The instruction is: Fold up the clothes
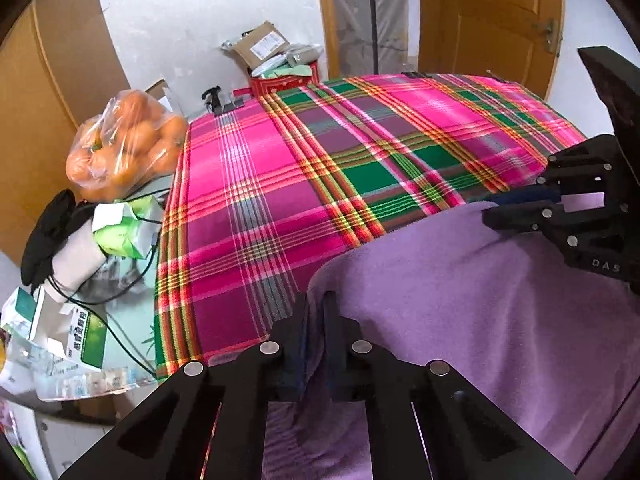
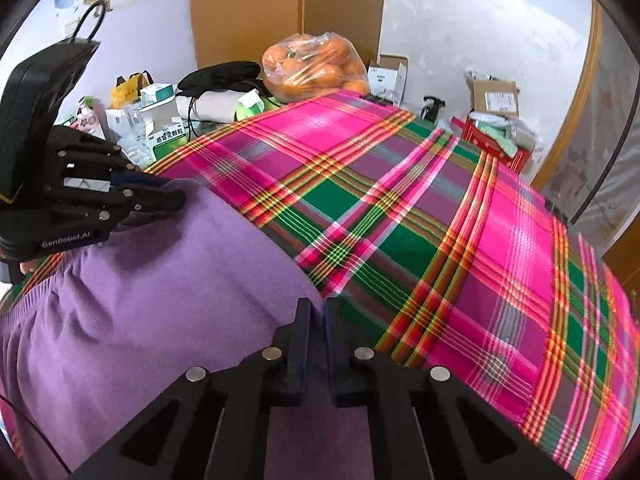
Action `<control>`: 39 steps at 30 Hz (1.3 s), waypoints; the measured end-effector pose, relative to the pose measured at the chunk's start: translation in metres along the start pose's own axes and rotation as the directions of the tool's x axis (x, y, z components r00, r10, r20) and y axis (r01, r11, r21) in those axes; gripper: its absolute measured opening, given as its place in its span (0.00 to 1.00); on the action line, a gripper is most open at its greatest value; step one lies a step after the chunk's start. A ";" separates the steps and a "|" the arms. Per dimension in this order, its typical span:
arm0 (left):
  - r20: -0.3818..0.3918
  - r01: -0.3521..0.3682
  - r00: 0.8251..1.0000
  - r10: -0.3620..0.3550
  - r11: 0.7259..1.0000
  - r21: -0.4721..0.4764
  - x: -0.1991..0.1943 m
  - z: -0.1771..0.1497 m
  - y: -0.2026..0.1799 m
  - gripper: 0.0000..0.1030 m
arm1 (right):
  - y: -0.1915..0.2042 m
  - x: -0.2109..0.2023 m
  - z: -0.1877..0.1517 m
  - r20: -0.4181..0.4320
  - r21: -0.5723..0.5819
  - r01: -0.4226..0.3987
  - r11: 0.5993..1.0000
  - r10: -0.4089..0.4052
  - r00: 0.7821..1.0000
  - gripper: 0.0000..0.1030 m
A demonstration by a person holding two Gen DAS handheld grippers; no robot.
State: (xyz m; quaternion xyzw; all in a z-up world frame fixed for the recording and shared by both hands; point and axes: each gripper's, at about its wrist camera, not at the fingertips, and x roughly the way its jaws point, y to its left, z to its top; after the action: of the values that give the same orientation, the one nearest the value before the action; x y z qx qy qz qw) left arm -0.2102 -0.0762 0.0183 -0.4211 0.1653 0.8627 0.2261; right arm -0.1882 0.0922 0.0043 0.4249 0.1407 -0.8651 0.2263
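Plaid tablecloth (image 1: 280, 184) is overlaid at 5 o'clock by the purple garment (image 1: 460, 304), whose far edge is pinched by left gripper (image 1: 316, 320) and right gripper (image 2: 319, 320); both corners should be carried level.

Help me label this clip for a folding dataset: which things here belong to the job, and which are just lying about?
Job:
- purple garment
- left gripper, shut on the garment's edge
- right gripper, shut on its edge
- plaid cloth underneath

Lying about:
- bag of oranges
- green cartons
- cardboard box
- red box
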 end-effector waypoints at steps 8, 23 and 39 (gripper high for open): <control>0.054 -0.018 0.998 0.018 1.000 -0.011 -0.031 -0.004 -0.006 0.06 | 0.016 -0.043 0.001 0.076 0.003 0.019 1.000 -0.019 0.997 0.06; 0.131 -0.048 0.990 0.050 0.999 -0.018 -0.100 -0.033 -0.022 0.05 | 0.065 -0.114 -0.026 0.165 -0.013 0.068 0.998 -0.065 0.984 0.06; 0.196 -0.037 0.979 0.048 0.998 -0.059 -0.150 -0.077 -0.041 0.04 | 0.119 -0.158 -0.067 0.226 -0.026 0.111 0.993 -0.103 0.969 0.06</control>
State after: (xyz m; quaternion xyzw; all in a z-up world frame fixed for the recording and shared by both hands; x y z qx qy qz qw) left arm -0.0569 -0.1157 0.0890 -0.3359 0.1272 0.9090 0.2113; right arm 0.0025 0.0627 0.0843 0.3119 0.1533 -0.9157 0.2019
